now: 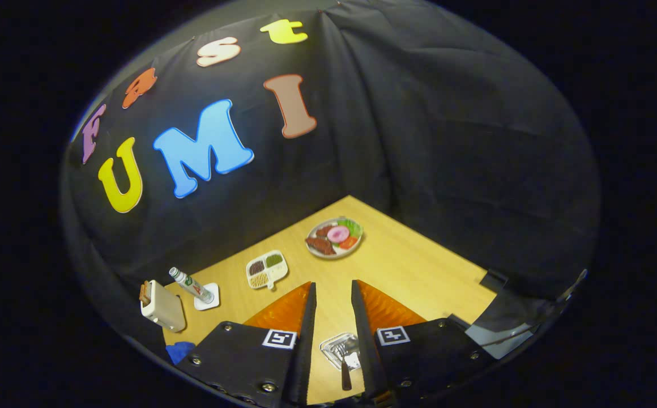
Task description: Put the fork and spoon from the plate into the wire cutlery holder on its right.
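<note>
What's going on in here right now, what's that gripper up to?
A hand-held gripper hangs over a wooden table, fingers apart with nothing between their tips. Low between the fingers sits the wire cutlery holder, and a dark handle pokes out near it. Farther off are a plate of food, a divided snack tray, a bottle and a toaster.
</note>
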Available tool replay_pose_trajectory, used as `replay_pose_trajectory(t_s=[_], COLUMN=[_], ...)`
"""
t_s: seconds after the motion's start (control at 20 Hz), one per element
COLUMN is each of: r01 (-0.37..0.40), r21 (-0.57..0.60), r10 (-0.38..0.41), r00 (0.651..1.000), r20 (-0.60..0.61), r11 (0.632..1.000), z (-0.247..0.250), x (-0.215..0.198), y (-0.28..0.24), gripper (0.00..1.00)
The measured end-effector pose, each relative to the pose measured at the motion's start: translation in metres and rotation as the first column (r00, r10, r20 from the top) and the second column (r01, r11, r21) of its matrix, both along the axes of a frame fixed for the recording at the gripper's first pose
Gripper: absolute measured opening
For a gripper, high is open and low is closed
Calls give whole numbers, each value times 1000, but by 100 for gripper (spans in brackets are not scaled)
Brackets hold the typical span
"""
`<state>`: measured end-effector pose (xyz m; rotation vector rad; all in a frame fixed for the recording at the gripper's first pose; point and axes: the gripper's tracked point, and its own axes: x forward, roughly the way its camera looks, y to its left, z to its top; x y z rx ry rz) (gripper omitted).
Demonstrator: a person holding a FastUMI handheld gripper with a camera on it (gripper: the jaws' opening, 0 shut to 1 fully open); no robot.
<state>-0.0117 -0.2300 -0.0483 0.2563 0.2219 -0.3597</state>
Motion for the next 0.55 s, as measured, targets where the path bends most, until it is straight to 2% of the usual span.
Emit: replay_pose_trajectory(t_s=[0.1,0.25,0.55], r01=[29,56,115], r21=[-117,-236,-286], r10=[-15,-1,-26], r00=[993,974,955], r20=[118,228,297], r11=[993,970,951], z=[39,78,97], x=[-3,-8,-21], y=[-1,7,-1], gripper=[37,37,37])
